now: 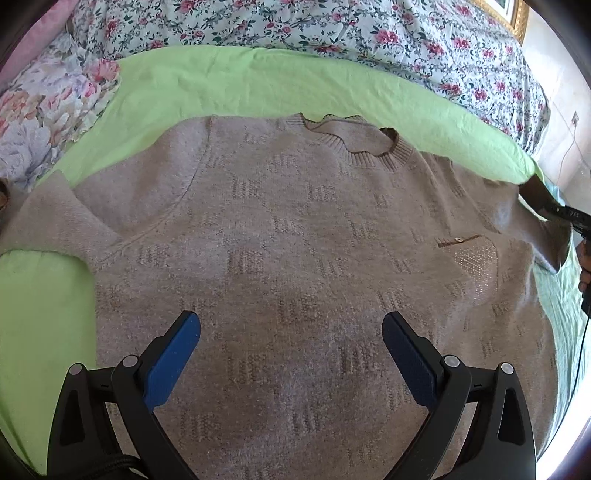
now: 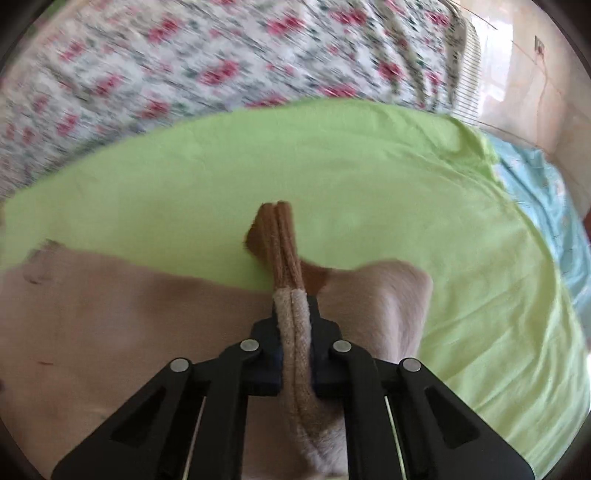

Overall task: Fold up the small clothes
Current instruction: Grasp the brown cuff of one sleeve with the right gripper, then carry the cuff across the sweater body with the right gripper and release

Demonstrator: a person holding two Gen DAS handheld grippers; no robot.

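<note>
- The left gripper [image 1: 291,332], nearest the lens, hovers with jaws wide apart over the sweater [image 1: 295,258], probably ready to pin or take the body.
- The right gripper [image 2: 293,314] is clamped on the brown-tipped sleeve cuff [image 2: 279,236], raised at 12 o'clock, apparently to fold it inward.
- The sweater lies flat on the green sheet [image 1: 240,85], floral bedding [image 1: 406,33] beyond.

No text, label, brand or number can be read in either view. The sweater [image 1: 295,240] shows only a woven block pattern, and the bedding only printed flowers; the right wrist view is blurred.
</note>
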